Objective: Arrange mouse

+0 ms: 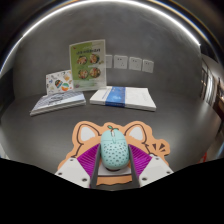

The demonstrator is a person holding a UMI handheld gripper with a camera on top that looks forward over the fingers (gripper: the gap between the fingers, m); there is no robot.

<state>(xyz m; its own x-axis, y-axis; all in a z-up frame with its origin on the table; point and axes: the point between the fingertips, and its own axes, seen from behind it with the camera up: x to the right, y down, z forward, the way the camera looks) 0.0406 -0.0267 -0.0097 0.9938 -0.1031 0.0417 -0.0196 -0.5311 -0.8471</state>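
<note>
A pale mint mouse [115, 152] with small dots lies lengthwise between my gripper's [115, 148] two fingers. The magenta pads [92, 158] press against both of its sides, so the gripper is shut on the mouse. Under and just ahead of it lies an orange and white cat-shaped mouse mat [90, 132] on the grey table. I cannot tell whether the mouse rests on the mat or hangs just above it.
A white and blue booklet [122, 96] lies beyond the mat, and another booklet [58, 102] lies to its left. A green leaflet [87, 58] stands against the back wall beside white wall sockets [133, 63].
</note>
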